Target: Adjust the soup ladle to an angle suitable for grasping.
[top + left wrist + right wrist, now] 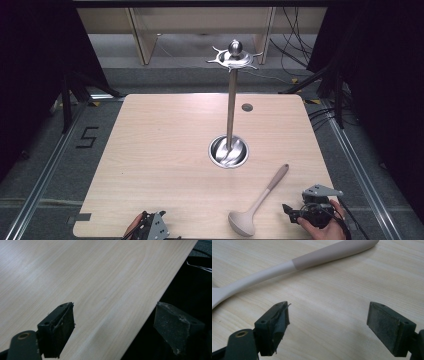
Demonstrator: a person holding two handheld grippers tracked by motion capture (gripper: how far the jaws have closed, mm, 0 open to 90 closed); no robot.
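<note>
Surface [165, 150] of pale wood carries a tall metal stand [231, 107], upright with its round base near the middle and a hooked crown on top. A beige ladle [257, 202] lies flat near the front right edge, bowl toward the person, handle angled toward the stand's base. The right claw [289, 212] sits just beside the ladle, jaws wide apart, holding nothing. The left claw [113, 330] hangs over the front edge, jaws likewise apart and empty.

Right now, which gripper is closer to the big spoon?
The right gripper. It sits just right of the ladle, jaws open and pointing at it. The left gripper is farther off, at the table's near edge, left of the ladle's bowl.
</note>
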